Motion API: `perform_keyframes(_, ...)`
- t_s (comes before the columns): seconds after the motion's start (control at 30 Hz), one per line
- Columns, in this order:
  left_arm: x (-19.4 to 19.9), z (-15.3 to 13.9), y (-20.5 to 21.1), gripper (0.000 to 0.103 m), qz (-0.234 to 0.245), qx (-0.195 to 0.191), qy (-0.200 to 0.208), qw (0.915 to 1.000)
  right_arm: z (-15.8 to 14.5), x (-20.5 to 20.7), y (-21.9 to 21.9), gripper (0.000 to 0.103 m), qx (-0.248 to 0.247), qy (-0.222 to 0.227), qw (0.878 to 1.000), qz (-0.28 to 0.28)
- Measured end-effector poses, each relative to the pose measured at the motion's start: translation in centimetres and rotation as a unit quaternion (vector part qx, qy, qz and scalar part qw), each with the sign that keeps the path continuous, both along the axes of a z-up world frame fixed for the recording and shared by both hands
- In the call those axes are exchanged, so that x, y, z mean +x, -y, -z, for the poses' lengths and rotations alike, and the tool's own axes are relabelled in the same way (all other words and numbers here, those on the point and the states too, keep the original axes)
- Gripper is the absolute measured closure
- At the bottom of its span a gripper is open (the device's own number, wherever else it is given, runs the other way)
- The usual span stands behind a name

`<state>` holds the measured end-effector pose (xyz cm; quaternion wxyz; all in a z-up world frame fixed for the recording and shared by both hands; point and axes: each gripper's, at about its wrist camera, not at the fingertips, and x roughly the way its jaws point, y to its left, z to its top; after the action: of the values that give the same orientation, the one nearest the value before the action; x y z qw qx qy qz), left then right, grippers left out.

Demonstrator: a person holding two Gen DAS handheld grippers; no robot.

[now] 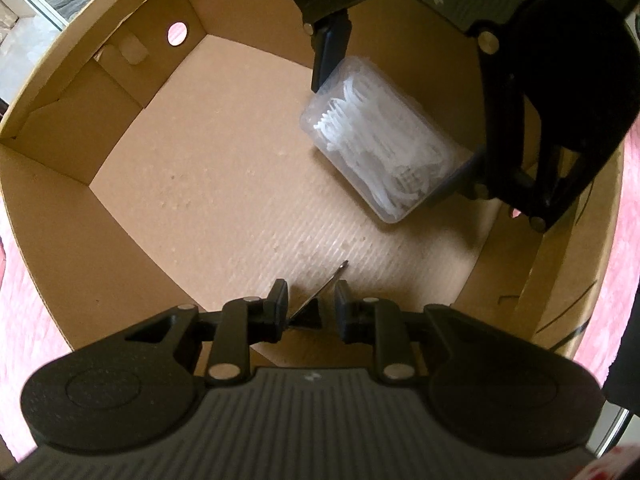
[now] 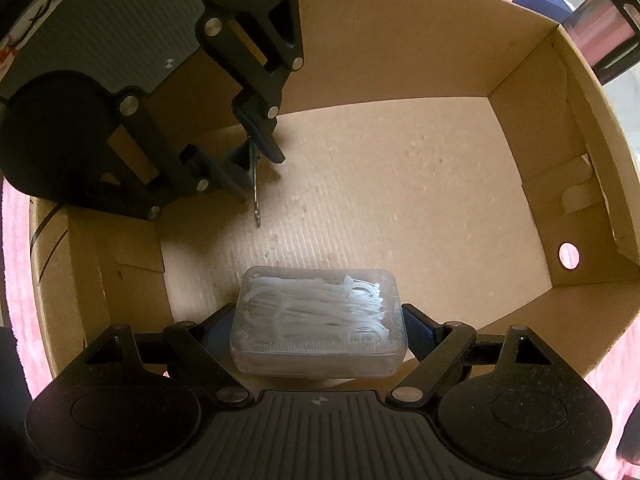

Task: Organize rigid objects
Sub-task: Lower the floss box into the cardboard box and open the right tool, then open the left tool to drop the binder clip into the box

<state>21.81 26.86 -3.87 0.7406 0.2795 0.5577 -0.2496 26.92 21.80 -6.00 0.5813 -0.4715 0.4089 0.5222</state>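
Both of my grippers point steeply down into 1 open cardboard box [image 2: 400,64] with a ribbed, corrugated floor, plain brown walls and a round hole punched in 1 end wall.

My left gripper [image 1: 311,300] has its 2 black fingers drawn close together, pinching a thin metal tool [image 1: 320,292] with a flat black grip piece. The exact kind of tool cannot be told. Its slim shiny shaft slants down and its tip sits at or just above the box floor, near a side wall.

My right gripper [image 2: 320,326] stands spread wide, with its blue ribbed pads pressed on the 2 short ends of a clear plastic case [image 2: 318,320]. The case is rectangular with rounded corners and is packed with white plastic floss picks. It is held inside the box, near the opposite side wall. Whether its bottom touches the floor cannot be told.

Pink textured fabric [image 2: 16,280] lies outside the box.
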Motion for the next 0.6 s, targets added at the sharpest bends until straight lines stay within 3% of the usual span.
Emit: perform_keyframes(0.6,-1.0,-0.9,-0.4,0.078,-0.021,-0.011,0.026,0.9994,-0.9,0.0,1.3,0.018,0.036,0.008,0.999,0.019)
